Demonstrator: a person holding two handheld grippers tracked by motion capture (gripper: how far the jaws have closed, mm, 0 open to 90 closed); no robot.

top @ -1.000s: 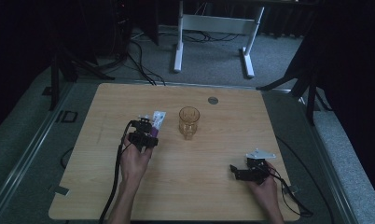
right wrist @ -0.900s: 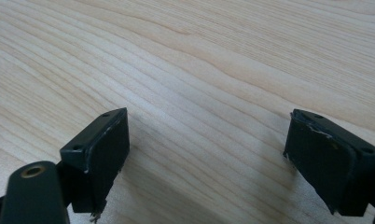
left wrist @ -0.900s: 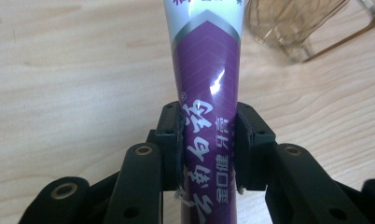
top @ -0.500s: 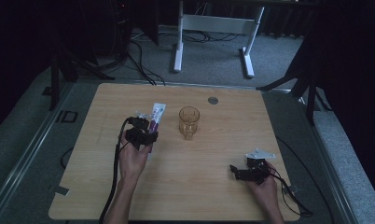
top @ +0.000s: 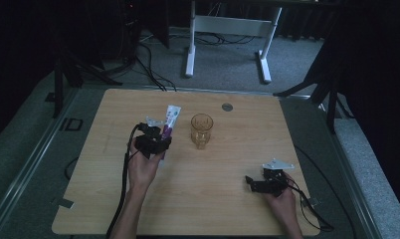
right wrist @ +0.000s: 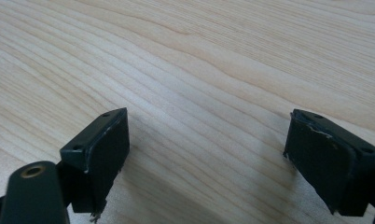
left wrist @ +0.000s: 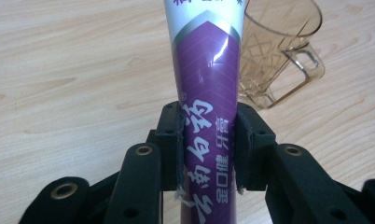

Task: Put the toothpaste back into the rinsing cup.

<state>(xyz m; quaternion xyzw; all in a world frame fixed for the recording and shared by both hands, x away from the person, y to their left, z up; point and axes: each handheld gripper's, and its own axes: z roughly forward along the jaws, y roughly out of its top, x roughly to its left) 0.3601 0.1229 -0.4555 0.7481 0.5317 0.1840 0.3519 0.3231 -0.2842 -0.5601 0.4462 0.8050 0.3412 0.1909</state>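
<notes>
Toothpaste tube clamped in the left gripper, right gripper wide open and empty.

Left gripper (left wrist: 207, 144) closed snugly on the purple lower half of the toothpaste tube (left wrist: 207, 84), both pads pressed flat to its sides, white end pointing toward 12 o'clock. Held above the table (top: 238, 199), just at 9 o'clock of the amber glass mug (top: 201, 130). Right gripper (right wrist: 206, 154) spread wide over bare wood at about 5 o'clock of the mug, well apart from it, gripping nothing.
</notes>
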